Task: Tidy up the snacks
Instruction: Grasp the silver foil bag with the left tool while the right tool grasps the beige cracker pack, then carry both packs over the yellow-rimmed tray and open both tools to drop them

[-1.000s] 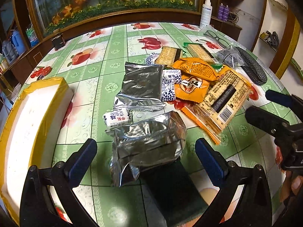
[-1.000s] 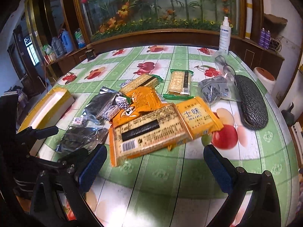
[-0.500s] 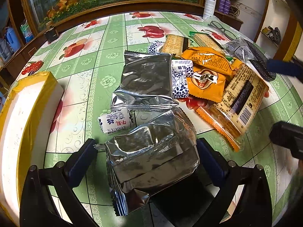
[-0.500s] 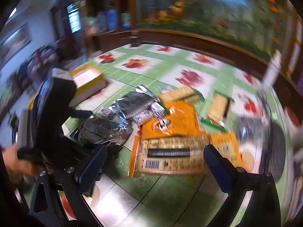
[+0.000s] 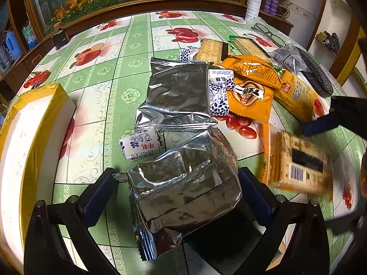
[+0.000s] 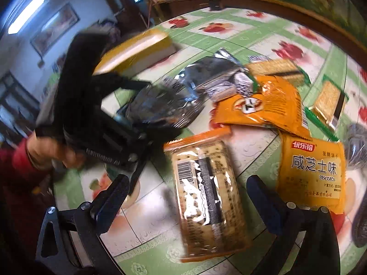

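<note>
A pile of snacks lies on the green fruit-print table [image 5: 110, 73]. My left gripper [image 5: 177, 190] straddles a crumpled silver foil packet [image 5: 185, 183], fingers wide and apart from its sides. A second silver packet [image 5: 176, 94], small blue-white candies [image 5: 141, 145] and orange packs [image 5: 250, 96] lie beyond it. My right gripper [image 6: 183, 197] is open around a long orange-wrapped cracker pack [image 6: 206, 194], which also shows blurred in the left wrist view [image 5: 300, 167]. An orange biscuit pack [image 6: 312, 171] lies just to its right.
A yellow-edged white box [image 5: 25, 142] stands at the table's left edge and shows in the right wrist view [image 6: 137, 52]. A black glasses case [image 5: 316, 73], glasses and a clear bag lie at the far right. A wooden cabinet rim and bottles stand behind.
My left gripper moved forward so the silver packet now sits between its fingers. My right gripper swung left and down over the long cracker pack, which has shifted toward me.
</note>
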